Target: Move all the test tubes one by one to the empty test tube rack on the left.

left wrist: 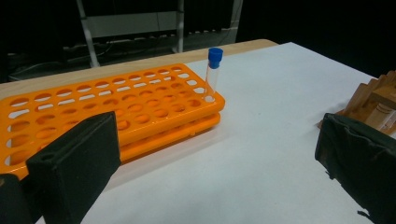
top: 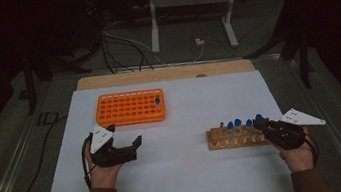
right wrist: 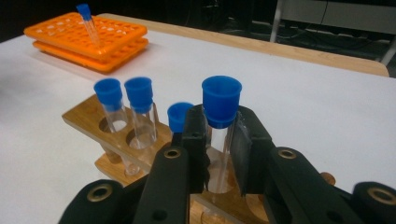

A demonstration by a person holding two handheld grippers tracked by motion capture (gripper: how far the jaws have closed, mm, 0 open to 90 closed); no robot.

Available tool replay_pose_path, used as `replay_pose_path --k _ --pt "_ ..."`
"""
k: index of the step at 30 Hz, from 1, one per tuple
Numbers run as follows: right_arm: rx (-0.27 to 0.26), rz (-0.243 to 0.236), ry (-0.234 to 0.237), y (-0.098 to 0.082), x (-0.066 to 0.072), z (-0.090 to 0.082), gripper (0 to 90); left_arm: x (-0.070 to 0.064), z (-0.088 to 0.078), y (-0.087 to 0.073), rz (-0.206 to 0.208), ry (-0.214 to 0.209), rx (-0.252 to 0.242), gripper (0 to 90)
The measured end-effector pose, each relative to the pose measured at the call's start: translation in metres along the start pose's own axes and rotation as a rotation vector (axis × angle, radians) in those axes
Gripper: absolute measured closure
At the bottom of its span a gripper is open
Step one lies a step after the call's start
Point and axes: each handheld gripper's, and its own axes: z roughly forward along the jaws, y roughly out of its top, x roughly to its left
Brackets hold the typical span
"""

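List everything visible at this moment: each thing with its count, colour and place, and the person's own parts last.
orange rack: one, orange, far left of the white table cover.
racked tube: one, clear with blue cap, upright in the orange rack's corner hole.
wooden rack: one, brown, right side of the table.
capped tubes: three, clear with blue caps, standing in the wooden rack.
gripped tube: one, clear with blue cap, in the wooden rack, between the right jaws.
left gripper: black, open, on the left.
right gripper: black, shut on the gripped tube.
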Motion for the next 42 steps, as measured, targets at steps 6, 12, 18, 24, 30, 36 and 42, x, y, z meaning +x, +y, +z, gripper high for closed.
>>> replay_pose_path --k 6,12,18,24,30,36,42 --pt "-0.018 0.014 -0.003 0.006 -0.002 -0.004 77.3 -0.001 0.001 0.0 0.004 -0.003 0.002 0.8" --pt "-0.035 0.019 0.007 0.014 -0.002 -0.009 77.3 -0.001 0.001 0.0 0.004 -0.006 0.005 0.7" --pt "-0.055 0.005 0.006 0.023 0.0 -0.016 77.3 -0.002 0.002 0.0 0.006 -0.009 0.007 0.7" --pt "-0.075 -0.009 0.004 0.034 0.001 -0.022 77.3 -0.003 0.002 0.001 0.005 -0.012 0.006 0.7" --pt "-0.084 -0.023 0.024 0.038 0.007 -0.028 77.3 -0.003 0.002 0.001 0.005 -0.014 0.004 0.7" --pt "-0.085 -0.036 0.049 0.041 0.014 -0.032 77.3 -0.006 0.003 0.002 0.006 -0.02 0.005 0.7" --pt "-0.083 -0.036 0.096 0.042 0.022 -0.025 77.2 -0.015 0.005 0.009 0.006 -0.052 -0.009 0.7"
